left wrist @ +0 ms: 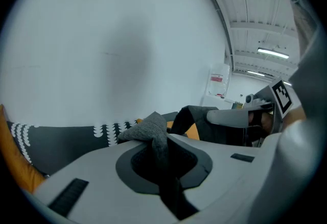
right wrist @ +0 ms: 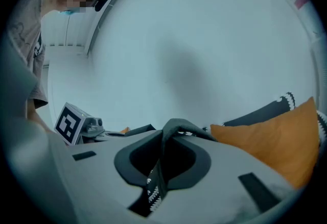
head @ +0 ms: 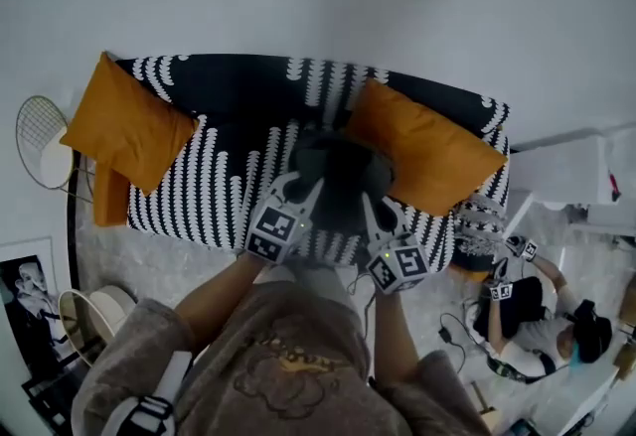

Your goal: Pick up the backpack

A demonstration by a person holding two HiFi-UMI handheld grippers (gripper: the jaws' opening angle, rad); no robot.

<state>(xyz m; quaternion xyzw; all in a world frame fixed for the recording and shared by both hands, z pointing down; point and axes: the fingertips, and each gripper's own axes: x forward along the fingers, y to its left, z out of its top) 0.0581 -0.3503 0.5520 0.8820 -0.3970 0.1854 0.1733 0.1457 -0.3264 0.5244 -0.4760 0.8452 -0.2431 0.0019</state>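
Over the patterned sofa (head: 214,191), between its two orange cushions (head: 427,151), the dark backpack (head: 343,176) hangs from both tools. The left tool (head: 306,191) is clamped on a fold of grey fabric and the right tool (head: 370,214) on a zipped edge. Gripping one side each probably keeps the load level.

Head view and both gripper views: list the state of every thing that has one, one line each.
Backpack, gripped on both sides, over the sofa seat.
Left hand-held gripper, shut on backpack fabric.
Right hand-held gripper, shut on backpack fabric.
Left orange cushion, propped at the sofa's end.
Right orange cushion, leaning on the sofa back.
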